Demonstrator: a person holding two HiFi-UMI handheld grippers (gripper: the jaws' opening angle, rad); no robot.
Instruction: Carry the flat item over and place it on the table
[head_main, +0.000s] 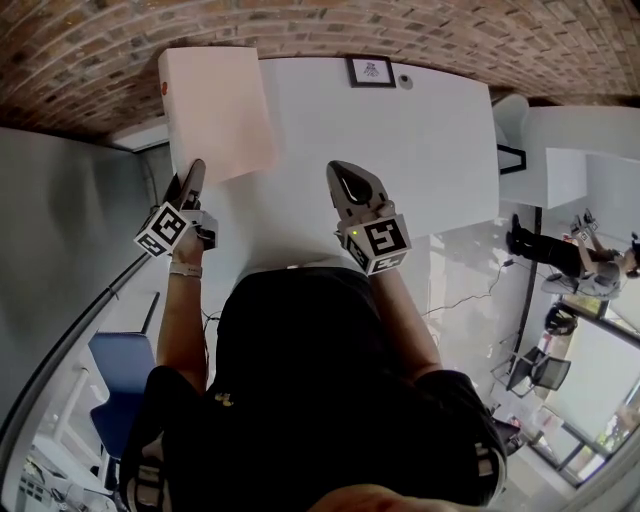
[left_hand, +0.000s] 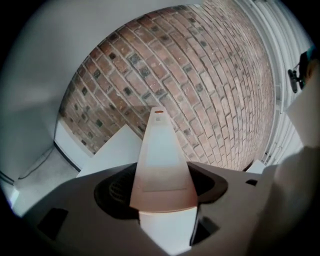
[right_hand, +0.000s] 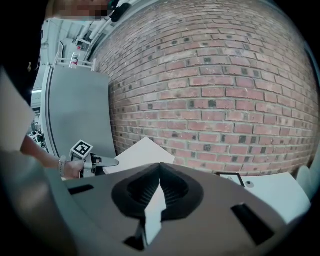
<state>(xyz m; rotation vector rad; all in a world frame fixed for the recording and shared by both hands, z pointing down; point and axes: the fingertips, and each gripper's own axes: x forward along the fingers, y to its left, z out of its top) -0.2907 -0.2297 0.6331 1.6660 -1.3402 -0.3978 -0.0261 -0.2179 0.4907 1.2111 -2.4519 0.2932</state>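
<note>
The flat item (head_main: 218, 110) is a pale pinkish-white board lying over the far left corner of the white table (head_main: 440, 150). I cannot tell whether it rests on the top or hangs just above it. My left gripper (head_main: 190, 185) is turned on its side at the board's near edge and is shut on it. In the left gripper view the flat item (left_hand: 162, 165) runs forward out of the jaws toward the brick wall. In the right gripper view the flat item (right_hand: 142, 152) and the left gripper (right_hand: 107, 161) show at the left. My right gripper (head_main: 350, 185) hovers over the table, shut and empty.
A small framed card (head_main: 371, 70) and a small round object (head_main: 405, 80) sit at the table's far edge by the brick wall. A grey partition (head_main: 70, 220) stands at the left and a blue chair (head_main: 120, 390) behind me. A person (head_main: 560, 255) is at the right.
</note>
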